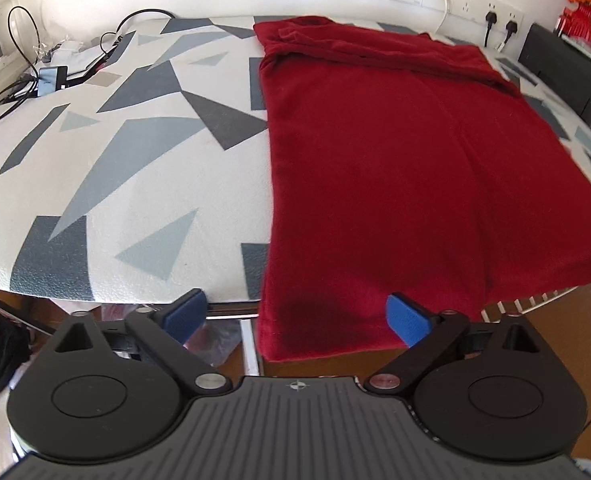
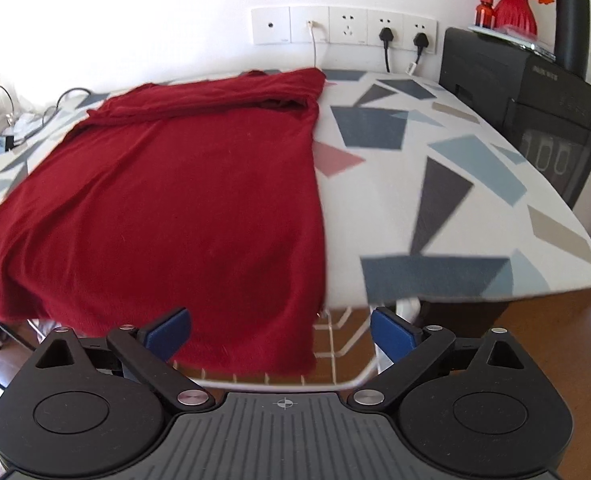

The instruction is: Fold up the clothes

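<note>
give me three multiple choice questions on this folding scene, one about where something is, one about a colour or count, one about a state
1. Where does the near hem of the red garment lie?
A. Hanging over the near edge of the patterned table
B. Rolled up against the wall
C. Under the black box

2. How many black plugs sit in the wall sockets?
A. None
B. Two
C. Five

3. What state are the two hand-held grippers in?
A. Both shut on the garment
B. Left shut, right open
C. Both open, holding nothing

Answers:
1. A, the hem drapes past the table edge in both wrist views.
2. B, two black plugs sit side by side in the right wrist view.
3. C, the left hand-held gripper and right hand-held gripper both show blue fingers spread wide with no cloth pinched.
</note>
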A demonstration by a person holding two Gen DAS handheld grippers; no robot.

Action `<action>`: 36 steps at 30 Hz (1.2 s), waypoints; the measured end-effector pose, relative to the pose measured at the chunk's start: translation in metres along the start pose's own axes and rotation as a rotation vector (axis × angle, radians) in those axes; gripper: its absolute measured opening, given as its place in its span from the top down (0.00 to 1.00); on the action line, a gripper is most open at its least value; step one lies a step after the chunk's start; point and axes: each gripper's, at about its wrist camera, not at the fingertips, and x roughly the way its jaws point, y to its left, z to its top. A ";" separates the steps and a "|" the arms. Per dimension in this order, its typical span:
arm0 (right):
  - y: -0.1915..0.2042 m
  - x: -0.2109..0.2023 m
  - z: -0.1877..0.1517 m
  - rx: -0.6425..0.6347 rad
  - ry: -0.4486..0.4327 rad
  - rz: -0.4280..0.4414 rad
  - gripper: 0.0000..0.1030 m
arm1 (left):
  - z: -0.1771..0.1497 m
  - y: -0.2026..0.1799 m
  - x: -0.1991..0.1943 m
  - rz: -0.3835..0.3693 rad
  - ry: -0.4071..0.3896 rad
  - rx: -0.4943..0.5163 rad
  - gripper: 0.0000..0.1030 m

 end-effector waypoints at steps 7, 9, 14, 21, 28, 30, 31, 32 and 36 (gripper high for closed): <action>-0.010 0.003 -0.008 0.049 0.019 0.022 0.24 | 0.006 -0.011 0.001 0.043 -0.009 0.015 0.23; -0.013 0.004 -0.010 0.063 0.024 0.029 0.27 | 0.007 -0.014 0.001 0.052 -0.002 0.027 0.31; -0.017 0.008 -0.013 0.094 0.048 0.057 0.42 | 0.008 -0.015 -0.004 0.038 -0.005 0.016 0.71; -0.023 0.006 -0.009 0.147 0.053 0.101 0.93 | 0.007 -0.005 -0.017 0.033 -0.045 -0.060 0.97; -0.042 -0.032 0.003 0.172 -0.025 0.132 0.94 | 0.002 0.007 -0.051 -0.021 -0.117 -0.121 0.97; -0.045 -0.045 0.005 0.165 -0.044 0.138 0.94 | -0.001 0.005 -0.060 -0.034 -0.134 -0.124 0.97; -0.045 -0.051 0.006 0.162 -0.054 0.142 0.94 | -0.003 0.004 -0.065 -0.040 -0.146 -0.127 0.97; -0.046 -0.059 0.007 0.159 -0.066 0.145 0.94 | -0.004 0.003 -0.071 -0.049 -0.161 -0.134 0.97; -0.046 -0.092 0.016 0.153 -0.127 0.170 0.94 | -0.007 0.002 -0.100 -0.084 -0.231 -0.167 0.97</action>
